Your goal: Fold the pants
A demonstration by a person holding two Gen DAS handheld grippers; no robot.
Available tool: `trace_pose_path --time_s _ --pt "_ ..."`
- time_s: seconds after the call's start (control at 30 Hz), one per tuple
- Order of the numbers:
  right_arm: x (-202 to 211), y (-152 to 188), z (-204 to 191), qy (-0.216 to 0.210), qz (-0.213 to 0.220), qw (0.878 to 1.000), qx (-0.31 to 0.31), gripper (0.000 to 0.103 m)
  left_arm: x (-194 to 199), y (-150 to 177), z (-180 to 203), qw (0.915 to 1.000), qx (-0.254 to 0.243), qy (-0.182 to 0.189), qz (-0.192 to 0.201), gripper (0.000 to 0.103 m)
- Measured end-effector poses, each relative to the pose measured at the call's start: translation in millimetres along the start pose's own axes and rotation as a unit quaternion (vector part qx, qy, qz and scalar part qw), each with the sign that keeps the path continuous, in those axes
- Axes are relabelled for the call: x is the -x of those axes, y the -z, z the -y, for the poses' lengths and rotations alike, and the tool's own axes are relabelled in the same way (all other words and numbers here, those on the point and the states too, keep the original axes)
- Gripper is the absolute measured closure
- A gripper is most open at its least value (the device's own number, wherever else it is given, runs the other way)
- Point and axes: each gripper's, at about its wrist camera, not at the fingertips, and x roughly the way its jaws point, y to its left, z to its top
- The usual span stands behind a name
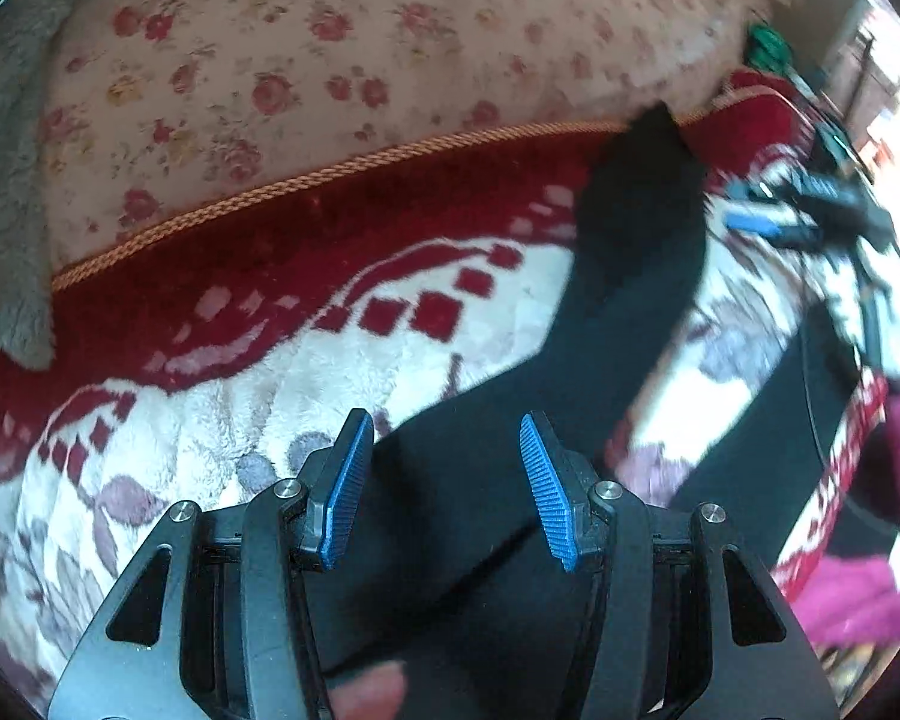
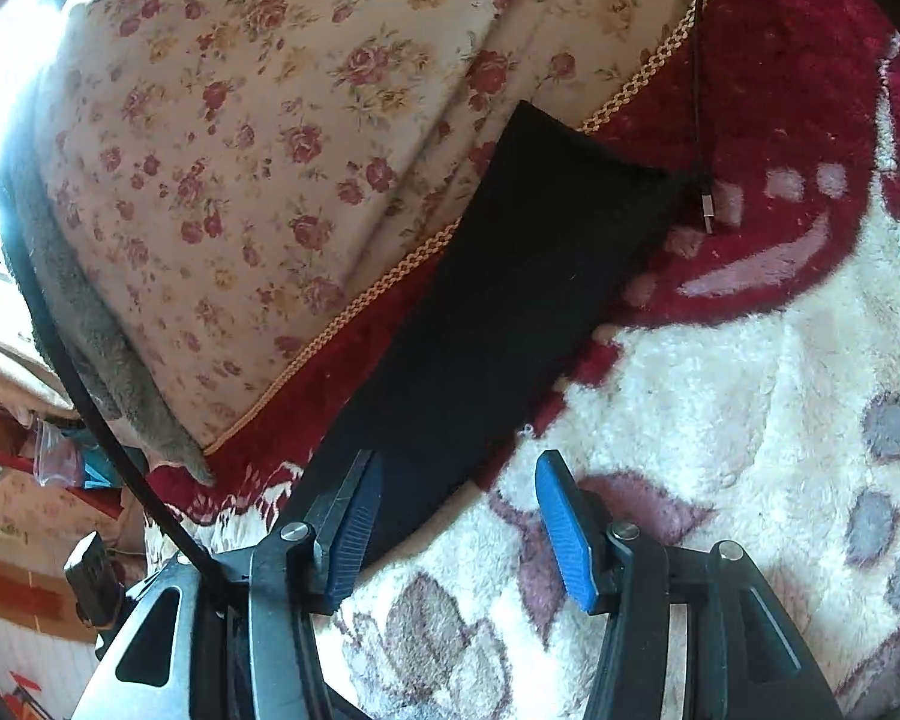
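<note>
Black pants point(image 1: 624, 276) lie spread on a red and white plush blanket point(image 1: 306, 384). One leg runs away from my left gripper point(image 1: 444, 480), which is open over the dark cloth, holding nothing. In the right wrist view a pant leg point(image 2: 510, 312) stretches from near the gripper up to the blanket's braided edge. My right gripper point(image 2: 459, 516) is open and empty, its left finger over the leg's near end, its right finger over white blanket point(image 2: 720, 420). The right gripper also shows blurred in the left wrist view point(image 1: 810, 204).
A floral sheet point(image 1: 330, 48) lies beyond the blanket's gold braid edge point(image 1: 306, 180). A grey fleece point(image 1: 0, 180) sits at the left. A black cable with a plug point(image 2: 707, 210) lies on the red border. A pink sleeve point(image 1: 870, 588) is at the right.
</note>
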Motion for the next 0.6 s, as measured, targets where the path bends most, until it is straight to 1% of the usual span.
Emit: trace_pose_path --time_s 0.03,0.07,0.1,0.17,0.33,0.43,0.47,0.53,0.6 --pt "-2 -1 1 -0.003 -0.001 1.000 -0.002 0.044 -1 1 1 0.9999 -0.012 0.004 -0.002 0.052" --pt "-3 -1 2 -0.005 -0.002 1.000 -0.004 0.043 -2 1 2 0.9997 -0.022 0.007 -0.006 0.052" --pt "-5 -1 3 -0.006 -0.004 1.000 -0.004 0.042 -5 2 2 0.9993 -0.033 0.013 -0.012 0.052" --pt "-10 -1 3 -0.008 -0.008 1.000 -0.002 0.042 -11 1 3 0.9987 -0.046 0.012 -0.020 0.052" --pt "-18 -5 6 -0.041 -0.014 0.999 -0.018 0.042 -20 -7 -3 0.9979 -0.047 0.034 -0.028 0.052" --pt "-22 -6 2 -0.034 -0.018 0.999 -0.009 0.042 -16 -13 -8 0.9977 -0.051 0.040 -0.021 0.052" --pt "-23 -7 0 -0.034 -0.018 0.999 -0.006 0.042 -16 -14 -9 0.9971 -0.056 0.047 -0.020 0.052" --pt "-26 -7 -1 -0.028 -0.021 0.999 0.000 0.042 -20 -14 -9 0.9962 -0.061 0.057 -0.028 0.052" --pt "-28 -8 -2 -0.025 -0.020 0.999 -0.001 0.042 -27 -14 -7 0.9953 -0.070 0.054 -0.038 0.052"
